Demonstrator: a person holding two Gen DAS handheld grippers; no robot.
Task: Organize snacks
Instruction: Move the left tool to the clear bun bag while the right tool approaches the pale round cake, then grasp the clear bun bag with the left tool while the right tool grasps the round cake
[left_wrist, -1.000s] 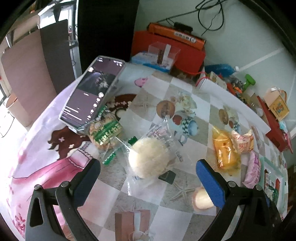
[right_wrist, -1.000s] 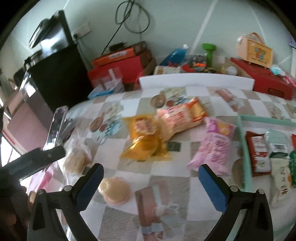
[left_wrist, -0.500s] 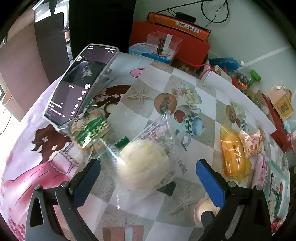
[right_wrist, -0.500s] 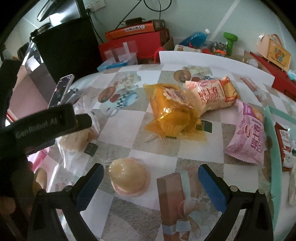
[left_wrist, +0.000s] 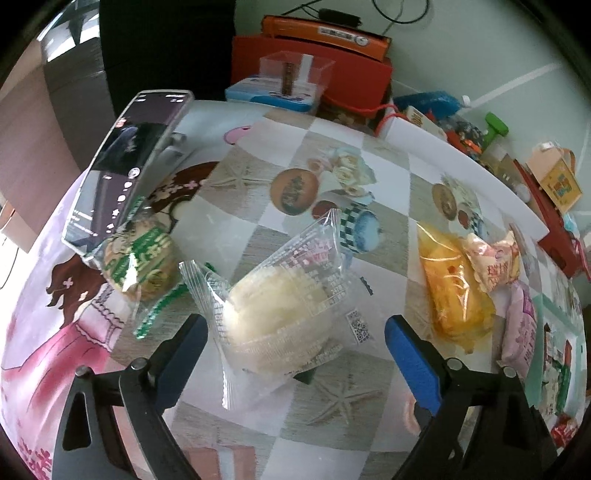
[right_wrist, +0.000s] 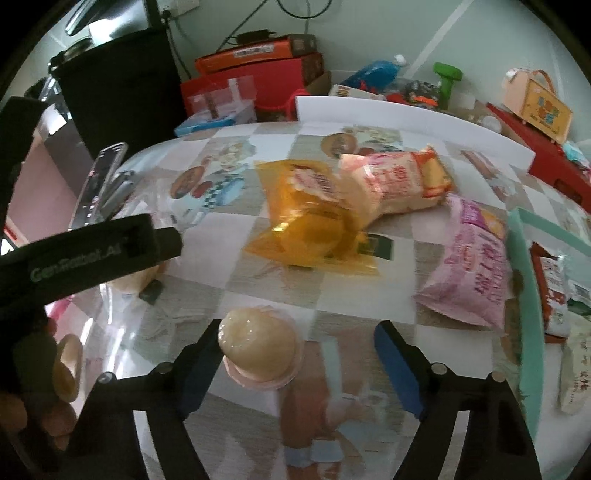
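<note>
A: Where is the clear-wrapped round cake (left_wrist: 277, 314) lying relative to the left gripper (left_wrist: 295, 350)?

B: It is sitting on the worktop (left_wrist: 388, 229) right between the two blue fingers (left_wrist: 410, 354), a little ahead of their tips. The wrapper is running diagonally, one sealed end pointing away to the right and the other trailing back toward the near left. The fingers are closing but not touching it; there is a gap on both sides.

A: And the right gripper (right_wrist: 295, 354)?

B: It is closing around the small domed jelly cup (right_wrist: 258, 347). The cup is sitting hard against the left-hand finger, possibly touching it, with clear space before the other, so nothing is gripped.

A: So each hand is taking its nearest snack?

B: That is how I am reading it.

A: What is crowding them?

B: The green-labelled packet (left_wrist: 140, 262) is lying just left of the cake, leaning against a propped phone (left_wrist: 125, 166). The orange packet (right_wrist: 310, 214), the pale red-printed packet (right_wrist: 395, 184) and the pink packet (right_wrist: 469, 258) are lying beyond the cup, well clear. The teal tray (right_wrist: 524, 280), already holding packets, is waiting at the right edge.
</note>
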